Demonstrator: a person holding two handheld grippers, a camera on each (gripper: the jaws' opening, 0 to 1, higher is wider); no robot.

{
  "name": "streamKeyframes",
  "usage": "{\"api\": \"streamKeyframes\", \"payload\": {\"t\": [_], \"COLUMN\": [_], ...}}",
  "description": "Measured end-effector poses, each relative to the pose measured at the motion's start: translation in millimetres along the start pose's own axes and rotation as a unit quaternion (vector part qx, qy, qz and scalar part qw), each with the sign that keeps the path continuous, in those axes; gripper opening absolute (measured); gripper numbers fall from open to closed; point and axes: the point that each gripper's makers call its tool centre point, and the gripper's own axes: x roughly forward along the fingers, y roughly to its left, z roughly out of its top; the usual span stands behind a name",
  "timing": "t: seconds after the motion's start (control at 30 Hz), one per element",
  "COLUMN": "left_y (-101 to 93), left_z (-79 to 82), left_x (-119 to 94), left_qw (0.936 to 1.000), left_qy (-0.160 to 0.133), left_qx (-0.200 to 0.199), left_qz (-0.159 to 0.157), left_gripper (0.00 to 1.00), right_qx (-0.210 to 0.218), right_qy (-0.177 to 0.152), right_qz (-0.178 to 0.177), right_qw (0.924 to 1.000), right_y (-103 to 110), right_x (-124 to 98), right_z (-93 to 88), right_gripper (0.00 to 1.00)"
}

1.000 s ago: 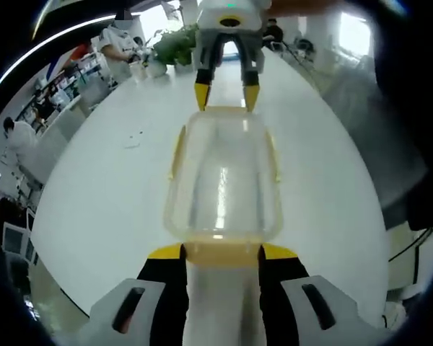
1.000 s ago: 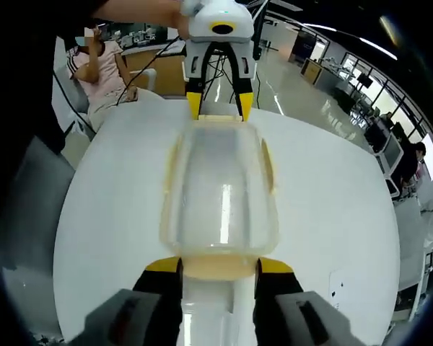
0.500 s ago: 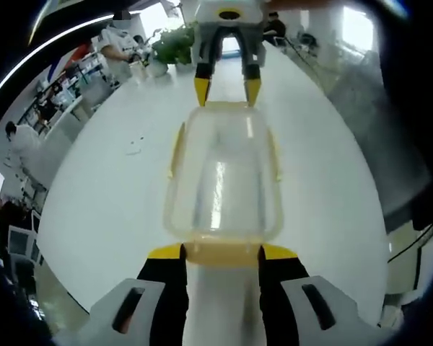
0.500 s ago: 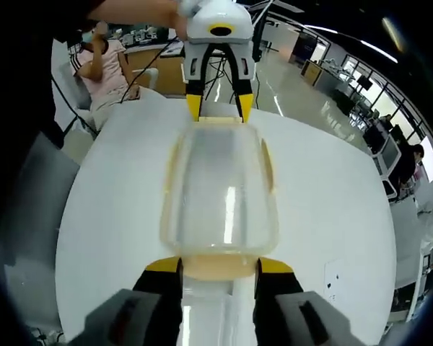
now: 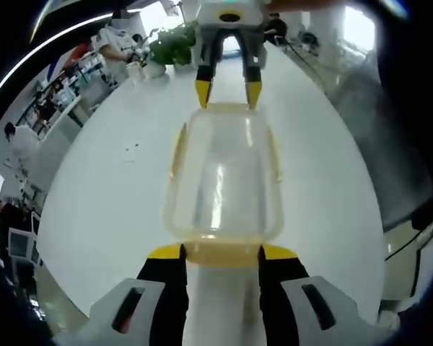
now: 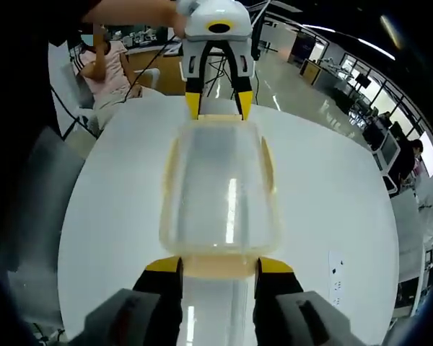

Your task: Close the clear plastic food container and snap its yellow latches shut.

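With the lidded clear plastic food container with yellow latches [image 5: 224, 173] lying on the round white worktop [image 5: 101, 202], the left tool [image 5: 221, 252] and right tool [image 6: 218, 265], jaws apart and holding nothing, bracket opposite end latches, seemingly to press them shut.

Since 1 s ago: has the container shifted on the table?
Cannot tell. The container keeps its place between the left gripper and right gripper; the small table mark drifted only slightly, which fits camera motion.
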Motion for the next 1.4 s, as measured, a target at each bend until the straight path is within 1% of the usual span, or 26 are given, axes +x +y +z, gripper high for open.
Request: {"api": "streamKeyframes", "payload": {"t": [0.17,0.37,0.73,0.83,0.93,1.13,1.4], "left_y": [-1.5,-4.1,-4.5,-4.3,-5.0,-7.5,-10.3], "left_z": [4.3,10.3,31.0,35.2,42.1,48.1,61.2], "left_x": [5.7,12.1,25.7,28.7,29.9,34.5,43.1], "left_qw": [1.0,0.9999,0.9999,0.9998,0.9998,0.9998,0.9998], "left_qy": [0.006,0.006,0.007,0.013,0.013,0.014,0.014], "left_qx": [0.004,-0.005,-0.001,0.002,0.003,0.001,0.001], "left_qz": [-0.003,-0.009,-0.013,-0.014,-0.013,-0.016,-0.013], "left_gripper": [0.34,0.35,0.35,0.35,0.35,0.35,0.35], "right_qx": [0.005,0.002,0.008,0.01,0.007,0.009,0.01], "right_qy": [-0.003,-0.002,0.002,0.003,0.007,0.004,0.008], "right_qz": [0.001,0.002,0.001,0.003,0.003,0.005,0.001], "right_qw": [1.0,1.0,1.0,0.9999,0.9999,0.9999,0.9999], "right_y": [4.6,4.7,5.8,7.2,6.5,9.2,10.5], "right_x": [-1.3,-5.5,-15.0,-16.5,-18.6,-24.1,-31.3], "right_z": [-6.4,-14.7,-37.7,-42.0,-48.3,-55.7,-68.5], "right_gripper": [0.35,0.35,0.35,0.35,0.35,0.35,0.35]}}
